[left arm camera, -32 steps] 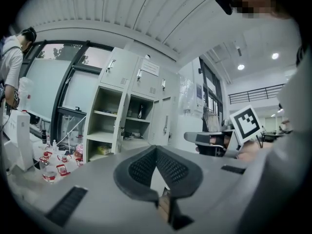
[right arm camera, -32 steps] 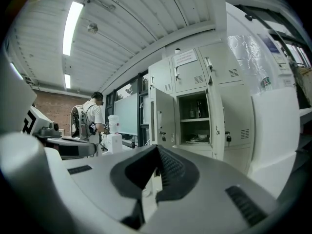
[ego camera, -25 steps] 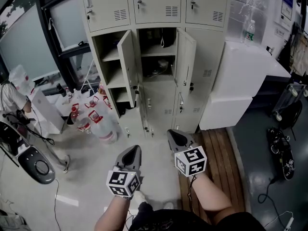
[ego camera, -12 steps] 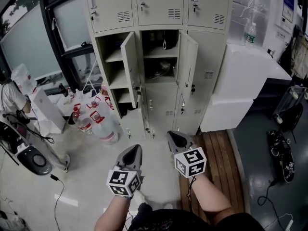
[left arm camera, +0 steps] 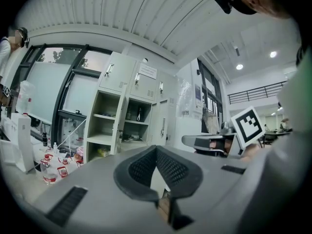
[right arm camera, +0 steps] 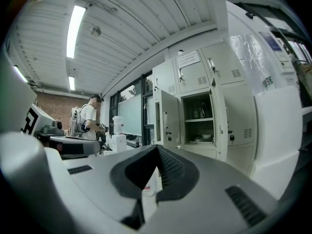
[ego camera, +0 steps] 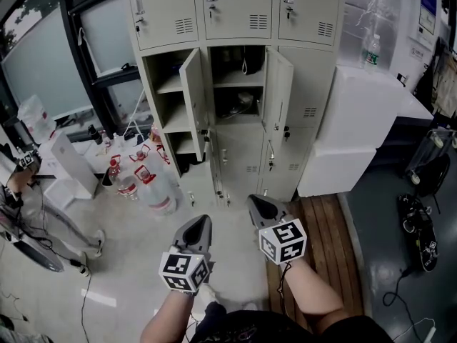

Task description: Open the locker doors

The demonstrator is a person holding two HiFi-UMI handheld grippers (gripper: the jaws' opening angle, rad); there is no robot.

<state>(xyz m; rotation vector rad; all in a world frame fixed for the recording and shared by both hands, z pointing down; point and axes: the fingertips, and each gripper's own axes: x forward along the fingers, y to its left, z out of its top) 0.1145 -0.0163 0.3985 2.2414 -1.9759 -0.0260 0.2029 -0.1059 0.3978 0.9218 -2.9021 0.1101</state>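
Observation:
The beige lockers (ego camera: 235, 84) stand ahead across the floor, also in the left gripper view (left arm camera: 124, 116) and the right gripper view (right arm camera: 204, 111). In the middle row, the left door (ego camera: 191, 91) and the centre door (ego camera: 277, 95) hang open, showing shelves with small items. The top row, the lower row and the middle right door (ego camera: 308, 84) are closed. My left gripper (ego camera: 198, 226) and right gripper (ego camera: 257, 204) are held low, side by side, well short of the lockers. Both are shut with nothing between the jaws; each gripper's own view, left gripper (left arm camera: 156, 148) and right gripper (right arm camera: 157, 147), shows the same.
Large water bottles (ego camera: 151, 186) stand on the floor left of the lockers. A white cabinet (ego camera: 360, 113) with a bottle (ego camera: 369, 48) on it adjoins the lockers on the right. A wooden platform (ego camera: 321, 234) lies below it. A person (ego camera: 14, 181) and cables are at far left.
Both grippers have stayed where they were. The head view has tilted slightly. At far left, the person and the round device on the floor have shifted toward the frame's edge.

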